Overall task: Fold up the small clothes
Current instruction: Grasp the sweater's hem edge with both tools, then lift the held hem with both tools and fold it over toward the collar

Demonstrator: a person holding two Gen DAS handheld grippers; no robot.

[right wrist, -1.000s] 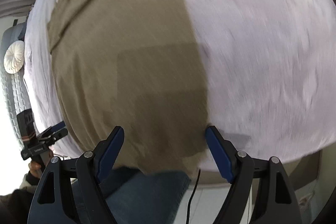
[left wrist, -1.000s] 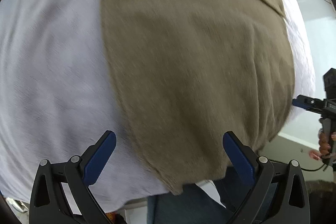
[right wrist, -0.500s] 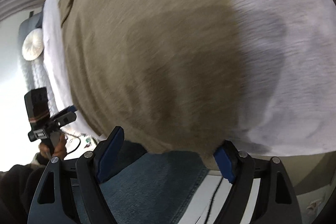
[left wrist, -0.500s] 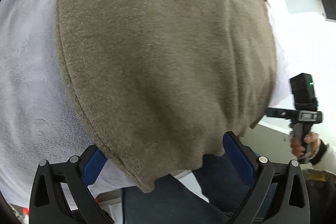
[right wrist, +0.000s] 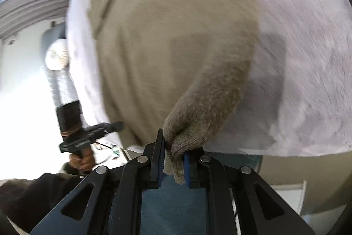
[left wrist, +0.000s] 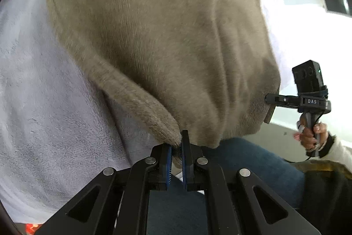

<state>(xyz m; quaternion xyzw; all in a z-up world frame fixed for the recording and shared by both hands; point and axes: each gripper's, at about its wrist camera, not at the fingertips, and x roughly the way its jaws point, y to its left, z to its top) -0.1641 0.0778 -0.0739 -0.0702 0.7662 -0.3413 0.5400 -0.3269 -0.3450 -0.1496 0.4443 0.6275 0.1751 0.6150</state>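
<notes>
A tan knit garment (left wrist: 167, 36) lies spread on a white fleece blanket (left wrist: 39, 102); it also fills the right wrist view (right wrist: 167, 36). My left gripper (left wrist: 176, 147) is shut on the garment's near left hem corner, which is lifted into a ridge. My right gripper (right wrist: 173, 155) is shut on the near right hem corner, bunched between the blue pads. Each gripper shows in the other's view: the right one in the left wrist view (left wrist: 272, 100), the left one in the right wrist view (right wrist: 114, 126).
The white blanket (right wrist: 308, 58) ends just behind both grippers. The person's blue jeans (left wrist: 242, 169) are below the edge. A round white cushion (right wrist: 57, 54) lies far left in the right wrist view. Bright floor is beyond the blanket edge.
Both grippers came down to the near hem and closed on its corners. The corners are now pinched and lifted off the blanket.
</notes>
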